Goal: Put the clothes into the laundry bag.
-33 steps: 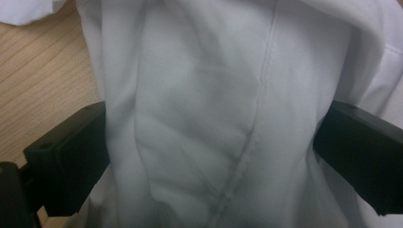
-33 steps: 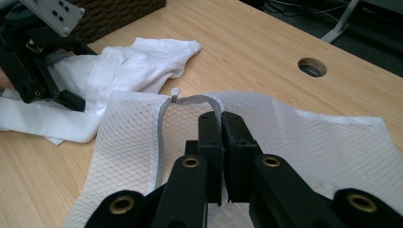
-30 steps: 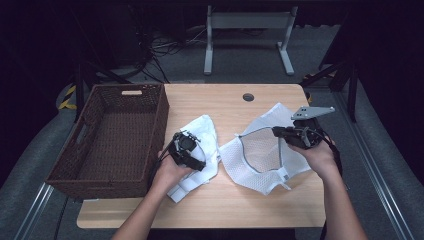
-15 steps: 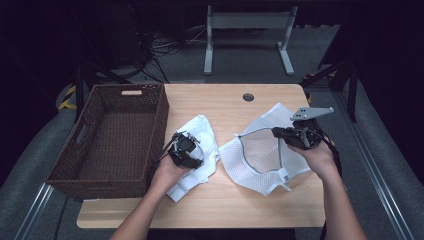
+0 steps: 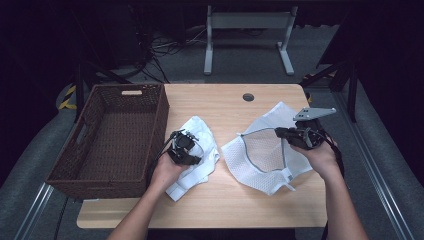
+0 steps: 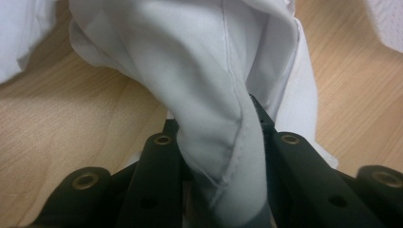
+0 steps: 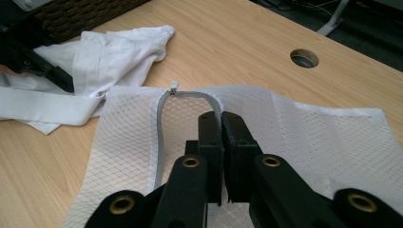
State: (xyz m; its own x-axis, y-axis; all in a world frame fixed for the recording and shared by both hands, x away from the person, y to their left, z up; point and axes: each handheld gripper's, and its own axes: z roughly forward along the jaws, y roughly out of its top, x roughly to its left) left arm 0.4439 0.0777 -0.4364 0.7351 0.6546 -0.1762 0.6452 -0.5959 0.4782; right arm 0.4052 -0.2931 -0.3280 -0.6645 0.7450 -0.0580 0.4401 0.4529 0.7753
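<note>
A crumpled white cloth (image 5: 201,129) lies on the wooden table (image 5: 225,107), just right of the basket. My left gripper (image 5: 183,148) rests on it, shut on a raised fold of the cloth (image 6: 199,57), which fills the gap between the jaws (image 6: 215,121). To the right lies a white mesh bag (image 5: 260,162) with a grey zipper rim. My right gripper (image 5: 281,133) is shut on that rim, holding the mouth of the mesh bag (image 7: 309,137) lifted open. The right gripper (image 7: 221,118) has its jaws pressed together. The cloth (image 7: 123,52) and the left gripper (image 7: 28,57) lie beyond it.
A dark brown wicker basket (image 5: 161,120) stands at the table's left side, with nothing visible inside. A round cable hole (image 5: 248,97) sits near the far edge. Bare table runs along the front edge and the far side.
</note>
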